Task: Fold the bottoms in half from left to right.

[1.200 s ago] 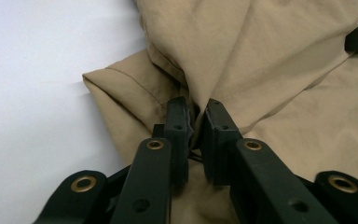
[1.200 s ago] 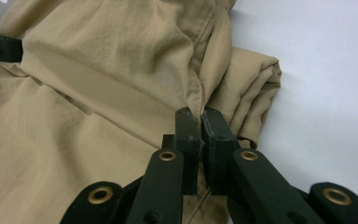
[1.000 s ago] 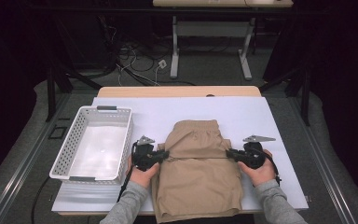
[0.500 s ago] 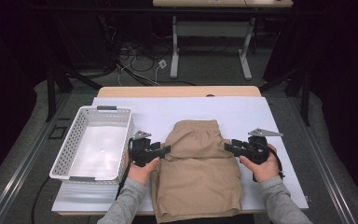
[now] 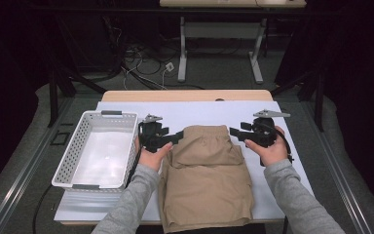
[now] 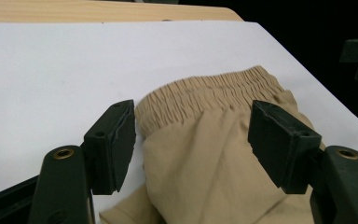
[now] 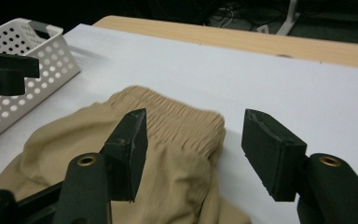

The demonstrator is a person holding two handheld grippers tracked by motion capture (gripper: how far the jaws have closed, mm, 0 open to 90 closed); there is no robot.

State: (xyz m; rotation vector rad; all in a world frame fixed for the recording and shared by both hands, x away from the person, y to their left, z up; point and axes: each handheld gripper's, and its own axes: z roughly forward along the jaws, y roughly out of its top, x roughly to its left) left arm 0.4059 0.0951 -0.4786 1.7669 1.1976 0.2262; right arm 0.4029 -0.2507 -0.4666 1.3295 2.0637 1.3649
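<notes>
Low in the centre of the high view lies the folded tan cotton shorts (image 5: 207, 178), the gathered elastic waistband at the far end, on a white sheet covering the wooden table (image 5: 185, 95). Just above, the left gripper (image 5: 177, 138) and right gripper (image 5: 234, 132) flank the waistband, jaws apart, having just been opening, nothing between them. At left sits a white perforated plastic basket (image 5: 100, 148)

I see plain tan shorts (image 5: 207, 170) with a ribbed waistband, a white basket (image 5: 97, 151) with dotted perforated walls and grey handles, a white sheet (image 5: 214, 113) on the light wood table (image 5: 185, 95), black grippers, left (image 5: 179, 137) and right (image 5: 233, 131), and grey sleeves (image 5: 297, 200).
</notes>
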